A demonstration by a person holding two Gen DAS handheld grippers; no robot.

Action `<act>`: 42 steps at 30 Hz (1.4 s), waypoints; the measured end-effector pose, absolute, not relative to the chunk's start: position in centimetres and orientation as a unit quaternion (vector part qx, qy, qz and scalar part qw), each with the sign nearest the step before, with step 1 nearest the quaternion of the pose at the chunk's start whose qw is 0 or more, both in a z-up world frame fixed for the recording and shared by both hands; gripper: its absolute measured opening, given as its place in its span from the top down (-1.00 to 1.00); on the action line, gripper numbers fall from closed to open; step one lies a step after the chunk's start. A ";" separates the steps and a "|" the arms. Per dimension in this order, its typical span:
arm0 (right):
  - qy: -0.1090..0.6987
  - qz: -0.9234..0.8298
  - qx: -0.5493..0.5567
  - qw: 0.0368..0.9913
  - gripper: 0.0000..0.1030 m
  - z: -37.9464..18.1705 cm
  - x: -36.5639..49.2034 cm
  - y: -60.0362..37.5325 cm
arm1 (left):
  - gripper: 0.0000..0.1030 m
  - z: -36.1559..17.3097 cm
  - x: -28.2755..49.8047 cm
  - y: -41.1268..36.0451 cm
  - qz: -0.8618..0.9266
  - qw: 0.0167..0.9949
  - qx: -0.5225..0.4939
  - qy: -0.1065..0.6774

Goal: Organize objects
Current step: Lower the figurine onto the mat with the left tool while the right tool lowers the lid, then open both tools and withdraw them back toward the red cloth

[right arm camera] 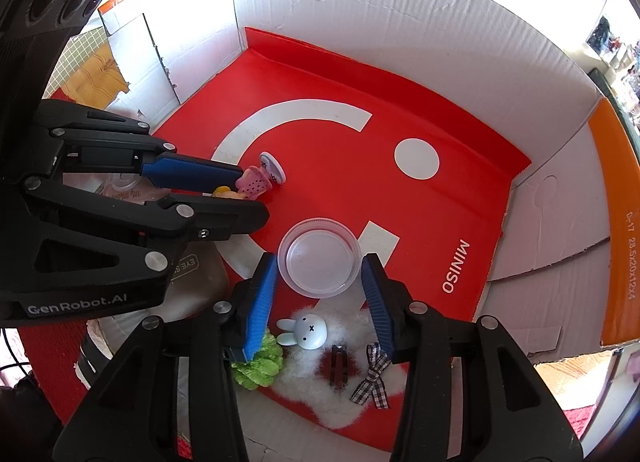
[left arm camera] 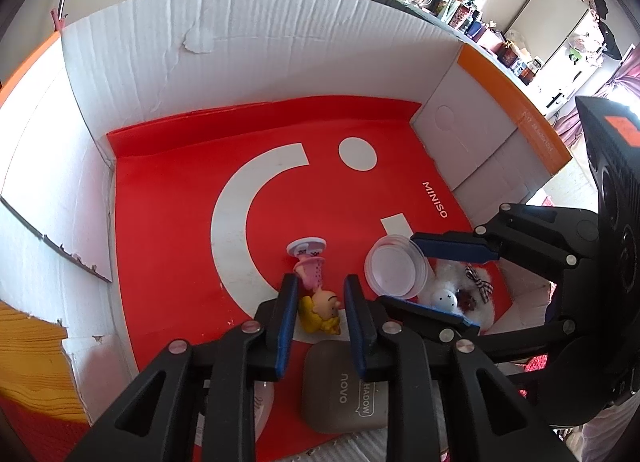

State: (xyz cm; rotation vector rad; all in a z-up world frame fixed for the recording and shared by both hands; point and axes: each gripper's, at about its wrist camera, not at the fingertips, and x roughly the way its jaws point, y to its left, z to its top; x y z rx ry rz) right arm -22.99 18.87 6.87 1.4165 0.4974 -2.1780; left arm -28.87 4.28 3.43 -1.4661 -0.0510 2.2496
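A small figurine (left arm camera: 320, 312) with a yellow body, pink legs and a round base lies on the red bag (left arm camera: 180, 222) that lines the cardboard box (left arm camera: 280, 42). My left gripper (left arm camera: 321, 280) straddles it, open only a little; a thin gap shows beside the head. In the right wrist view the figurine (right arm camera: 254, 184) pokes out past the left gripper (right arm camera: 252, 198). A clear round plastic container (right arm camera: 318, 262) stands on the bag at the tips of my right gripper (right arm camera: 319, 258), which is open with narrow gaps either side. The left wrist view shows that container (left arm camera: 396, 270) too.
A white rabbit head (right arm camera: 308, 332), a green fluffy piece (right arm camera: 260, 366), a brown clip (right arm camera: 339, 368) and a checked bow (right arm camera: 374, 376) lie on white fluff (right arm camera: 320, 394) under the right gripper. A grey-brown case (left arm camera: 344, 390) lies under the left gripper. Box walls surround everything.
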 end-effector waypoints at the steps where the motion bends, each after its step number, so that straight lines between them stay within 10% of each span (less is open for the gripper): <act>1: 0.182 -0.798 0.520 0.245 0.16 6.9 -23.0 18.9 | 0.50 3.5 -28.9 4.3 0.816 0.226 -0.532 -0.019; 42: 0.158 -0.809 0.516 0.232 0.06 10.2 -20.1 20.0 | 0.24 4.8 -28.2 3.1 0.828 0.218 -0.516 -0.041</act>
